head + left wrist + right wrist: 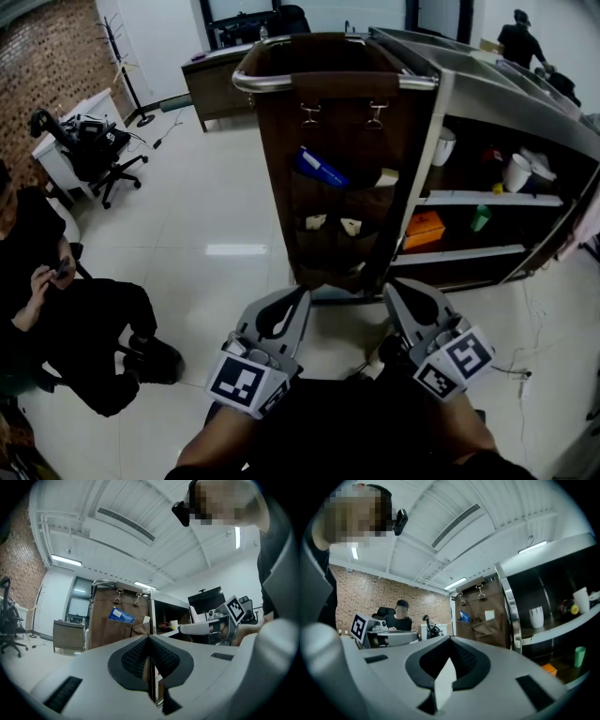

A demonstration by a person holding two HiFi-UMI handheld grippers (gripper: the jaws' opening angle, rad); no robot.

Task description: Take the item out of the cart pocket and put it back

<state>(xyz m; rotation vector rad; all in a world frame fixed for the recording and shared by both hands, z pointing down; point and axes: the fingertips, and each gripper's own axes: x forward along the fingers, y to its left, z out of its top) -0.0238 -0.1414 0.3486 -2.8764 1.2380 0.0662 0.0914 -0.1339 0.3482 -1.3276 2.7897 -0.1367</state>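
A tall cart (487, 84) stands ahead, with a brown fabric pocket organiser (342, 141) clipped to its near end. A blue item (322, 169) sticks slantwise out of an upper pocket, beside a white card (387, 176). Lower pockets hold small pale items (316, 222). Both grippers are low, close to my body and well short of the cart. My left gripper (302, 292) (148, 637) is shut with nothing in it. My right gripper (389, 286) (450, 639) is shut too; a pale sliver shows at its seam and I cannot tell what it is.
A person in black sits at the left (56, 309), with an office chair (94, 150) behind. A desk (220, 80) stands at the back. The cart's shelves hold an orange box (424, 230), a green cup (480, 217) and a white cup (517, 173). Another person stands far right (518, 42).
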